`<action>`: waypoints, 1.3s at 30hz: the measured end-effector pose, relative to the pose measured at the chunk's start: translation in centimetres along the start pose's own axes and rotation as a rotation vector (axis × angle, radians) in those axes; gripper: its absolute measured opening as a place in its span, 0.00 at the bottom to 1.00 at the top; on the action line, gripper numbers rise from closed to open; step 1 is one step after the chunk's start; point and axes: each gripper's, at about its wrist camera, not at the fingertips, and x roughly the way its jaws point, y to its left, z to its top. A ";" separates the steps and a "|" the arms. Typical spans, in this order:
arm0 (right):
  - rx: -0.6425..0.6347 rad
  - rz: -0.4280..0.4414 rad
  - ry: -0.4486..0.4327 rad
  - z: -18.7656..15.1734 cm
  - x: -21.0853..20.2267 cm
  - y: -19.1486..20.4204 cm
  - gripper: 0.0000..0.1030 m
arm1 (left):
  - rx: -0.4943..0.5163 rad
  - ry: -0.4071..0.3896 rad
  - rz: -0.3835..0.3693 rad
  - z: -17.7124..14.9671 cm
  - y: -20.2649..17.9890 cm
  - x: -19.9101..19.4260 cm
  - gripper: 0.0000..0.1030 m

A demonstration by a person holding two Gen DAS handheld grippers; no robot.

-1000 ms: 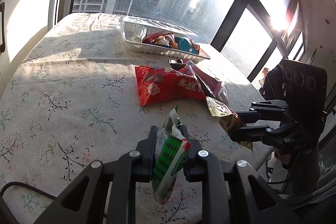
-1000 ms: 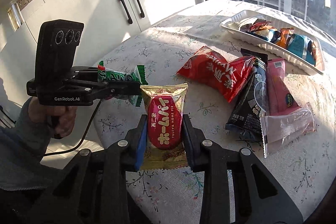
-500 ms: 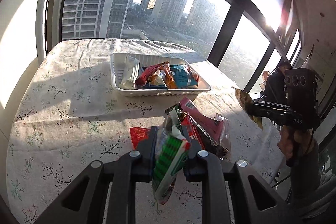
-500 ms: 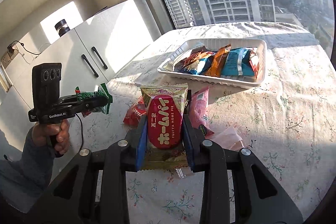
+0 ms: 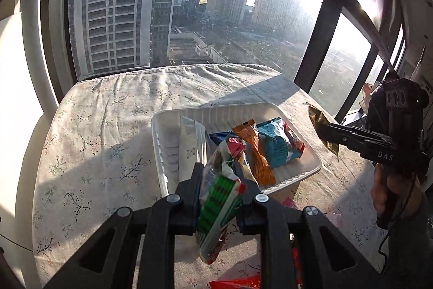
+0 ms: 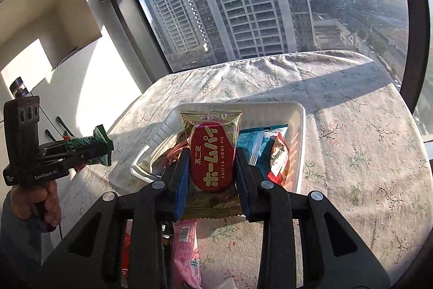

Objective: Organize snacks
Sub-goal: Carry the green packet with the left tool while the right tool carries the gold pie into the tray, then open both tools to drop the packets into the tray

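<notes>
My left gripper (image 5: 219, 172) is shut on a green and white snack packet (image 5: 216, 207), held in the air near the front edge of the white tray (image 5: 162, 161). My right gripper (image 6: 212, 159) is shut on a gold and red pie packet (image 6: 212, 153), held in the air near the tray's front edge (image 6: 301, 126). The tray holds several snacks, among them a teal packet (image 5: 276, 142) and an orange one (image 5: 254, 151). Each gripper shows in the other's view: the right (image 5: 320, 127) and the left (image 6: 104, 146).
The table has a floral cloth (image 5: 102, 142). A pink packet (image 6: 186, 251) and red packets (image 5: 235, 283) lie on it just below my grippers. Large windows stand behind the table. White cabinets are at the left in the right wrist view.
Both grippers have risen and moved forward toward the tray with their packets. The tray now fills the middle of both views; the loose packets on the cloth have dropped to the bottom edge.
</notes>
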 end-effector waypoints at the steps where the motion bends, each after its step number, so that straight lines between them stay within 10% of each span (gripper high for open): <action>1: -0.004 -0.010 0.011 0.4 1.2 0.0 0.28 | -0.003 0.016 0.004 0.5 0.2 1.0 0.21; 27: -0.096 -0.196 0.034 -0.9 9.0 -1.0 0.29 | 0.037 0.181 0.017 3.0 -0.8 12.9 0.23; 39: -0.092 -0.177 0.036 -1.5 9.7 -1.5 0.45 | 0.052 0.171 0.035 3.0 -1.9 12.3 0.44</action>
